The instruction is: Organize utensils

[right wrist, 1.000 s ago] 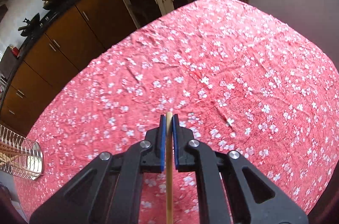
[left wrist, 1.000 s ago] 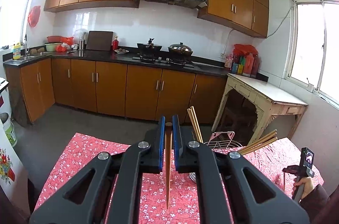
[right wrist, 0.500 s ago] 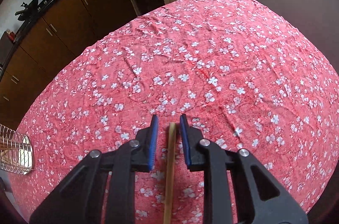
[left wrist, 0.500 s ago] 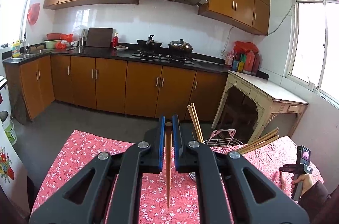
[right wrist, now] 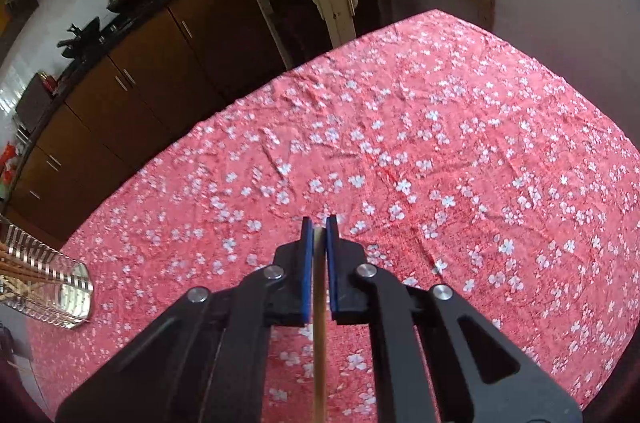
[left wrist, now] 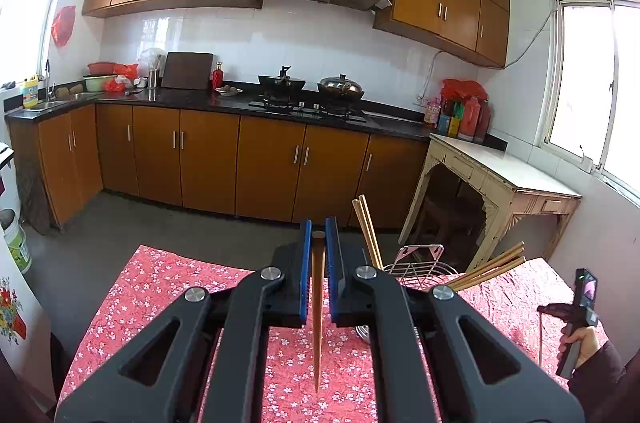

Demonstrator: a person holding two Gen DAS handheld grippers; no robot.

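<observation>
Chopsticks were the thing in hand: one wooden chopstick (left wrist: 317, 303) sat clamped between the blue pads of the left gripper (left wrist: 318, 235), its blunt end at the fingertips and its thin tip running back toward the bottom centre of the frame. A second chopstick (right wrist: 319, 323) was pinched the same way in the right gripper (right wrist: 319, 227), jaws closed almost to the stick's width. Both sticks looked light, stiff and smooth, so they would probably pivot or slide if gripped loosely; a firm hold near the thick end, as here, seemed the sound choice.

The left gripper was held level above the red floral tablecloth (left wrist: 160, 287), facing the kitchen cabinets. Just right of it stood the wire holder (left wrist: 416, 263) with several chopsticks (left wrist: 366, 227) already leaning out of it. The right gripper tilted down over bare cloth, well apart from the holder, which showed at the lower left edge of its view. In the lower right of the left view, the person's right hand (left wrist: 580, 341) gripped that tool's handle.
</observation>
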